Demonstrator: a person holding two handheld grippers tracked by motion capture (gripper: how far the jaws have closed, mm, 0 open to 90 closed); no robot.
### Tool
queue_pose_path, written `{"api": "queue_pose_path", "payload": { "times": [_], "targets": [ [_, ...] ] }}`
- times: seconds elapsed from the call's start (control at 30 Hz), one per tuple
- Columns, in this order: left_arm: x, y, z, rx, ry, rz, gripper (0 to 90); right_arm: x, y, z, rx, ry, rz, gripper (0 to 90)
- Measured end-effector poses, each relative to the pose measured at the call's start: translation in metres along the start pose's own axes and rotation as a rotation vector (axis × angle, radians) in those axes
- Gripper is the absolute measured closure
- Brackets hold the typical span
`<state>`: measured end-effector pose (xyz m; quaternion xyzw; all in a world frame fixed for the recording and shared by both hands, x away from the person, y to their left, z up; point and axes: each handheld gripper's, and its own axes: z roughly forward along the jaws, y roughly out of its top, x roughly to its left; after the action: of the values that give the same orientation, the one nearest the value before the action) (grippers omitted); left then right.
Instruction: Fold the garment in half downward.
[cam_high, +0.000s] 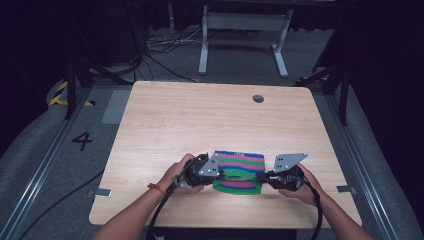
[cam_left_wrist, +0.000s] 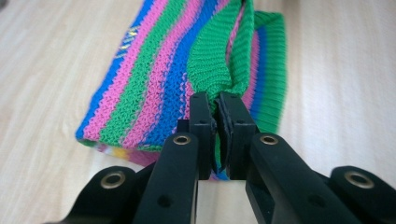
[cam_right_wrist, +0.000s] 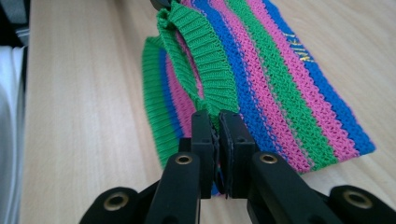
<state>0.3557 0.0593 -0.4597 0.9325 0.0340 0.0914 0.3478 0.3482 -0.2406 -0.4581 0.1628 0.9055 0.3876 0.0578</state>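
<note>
Knitwear lies at the near middle of the wooden table (cam_high: 165, 125): a small striped knitted piece (cam_high: 240, 162) in pink, green and blue, with a green ribbed band (cam_high: 239, 186) along the edge facing the person. Each hand brings a gripper to one end of that band. The left gripper (cam_left_wrist: 215, 105) has its jaws pressed together on a pinch of the green ribbing, which bunches up just above the pads; the right gripper (cam_right_wrist: 216, 122) is clamped the same way on the ribbing at the opposite side. Taking hold at two far-apart points of the same edge looks deliberate to me: that way the opening can be pulled taut or lifted evenly, without the soft knit sagging in the middle. The far part of the fabric rests flat on the tabletop, while the band between the grippers stands slightly raised and open.
</note>
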Motion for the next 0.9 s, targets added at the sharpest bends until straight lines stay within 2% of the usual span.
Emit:
{"api": "queue_pose_path", "payload": {
  "times": [0.17, 0.27, 0.43, 0.47, 0.5, 0.57, 0.6, 0.67, 0.73, 0.9],
  "targets": [
    [-0.008, -0.006, 0.011, 0.064, -0.026, 0.027, 83.9, 0.010, -0.006, 0.010, 0.072, 0.025, -0.035, 84.9],
    [-0.010, -0.010, 0.016, 0.082, -0.042, 0.023, 82.6, 0.013, -0.011, 0.018, 0.107, 0.046, -0.034, 84.2],
    [-0.008, -0.015, 0.018, 0.062, -0.046, 0.000, 82.2, 0.012, -0.013, 0.019, 0.114, 0.036, -0.034, 84.6],
    [-0.006, -0.017, 0.019, 0.041, -0.048, -0.024, 82.3, 0.012, -0.014, 0.020, 0.111, 0.028, -0.031, 84.9],
    [-0.005, -0.018, 0.020, 0.035, -0.048, -0.032, 82.3, 0.011, -0.014, 0.020, 0.108, 0.023, -0.034, 84.9],
    [-0.005, -0.018, 0.020, 0.037, -0.041, -0.031, 82.4, 0.010, -0.014, 0.020, 0.108, 0.013, -0.035, 85.0],
    [-0.004, -0.018, 0.021, 0.035, -0.021, -0.024, 82.4, 0.006, -0.015, 0.021, 0.101, -0.005, -0.035, 85.1],
    [-0.004, -0.018, 0.022, 0.032, -0.017, -0.022, 82.4, 0.002, -0.015, 0.022, 0.095, -0.023, -0.035, 85.0],
    [0.000, -0.018, 0.023, 0.028, 0.001, -0.030, 82.5, -0.002, -0.016, 0.023, 0.082, -0.030, -0.015, 85.0],
    [0.006, -0.020, 0.024, 0.021, 0.005, -0.055, 82.2, -0.005, -0.014, 0.024, 0.082, -0.044, -0.014, 84.4]
  ]
}}
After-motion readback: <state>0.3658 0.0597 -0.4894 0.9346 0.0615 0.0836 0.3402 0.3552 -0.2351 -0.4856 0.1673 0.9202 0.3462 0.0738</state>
